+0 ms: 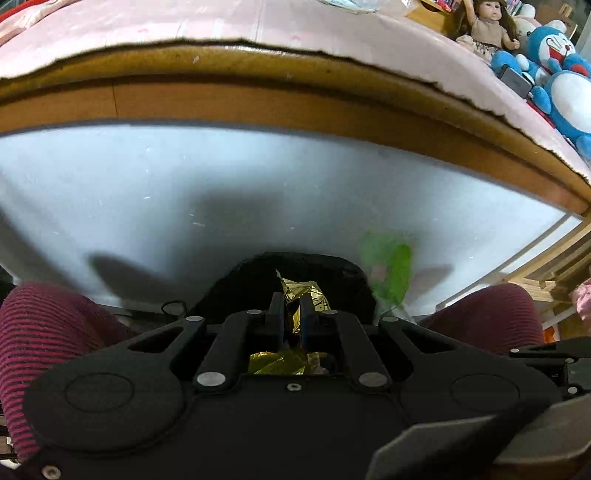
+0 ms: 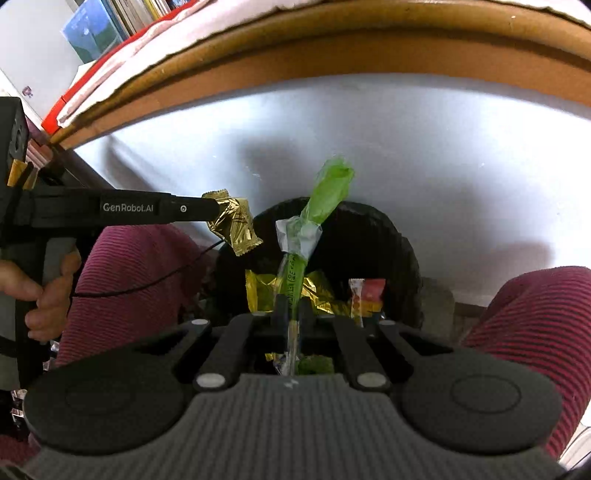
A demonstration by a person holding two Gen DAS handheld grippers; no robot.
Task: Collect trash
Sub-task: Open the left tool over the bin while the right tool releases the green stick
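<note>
My left gripper [image 1: 291,306] is shut on a crumpled gold foil wrapper [image 1: 304,293], held over the mouth of a black bin [image 1: 243,280]. Seen from the right wrist, the left gripper [image 2: 214,206] reaches in from the left with the gold foil wrapper [image 2: 234,225] at its tip, just left of the black bin [image 2: 399,243]. My right gripper [image 2: 291,310] is shut on a green and clear plastic wrapper [image 2: 325,195] that sticks up above the bin. The green wrapper [image 1: 391,269] is blurred in the left wrist view. Inside the bin lie gold foil [image 2: 317,291] and a red-and-white packet [image 2: 367,299].
The bin stands on a pale floor [image 2: 443,166] between the person's knees in red striped trousers [image 2: 140,273]. A wooden bed edge [image 1: 258,103] with a pink sheet runs above. Plush toys and a doll [image 1: 487,26] sit at the upper right. A hand [image 2: 48,291] grips the left tool.
</note>
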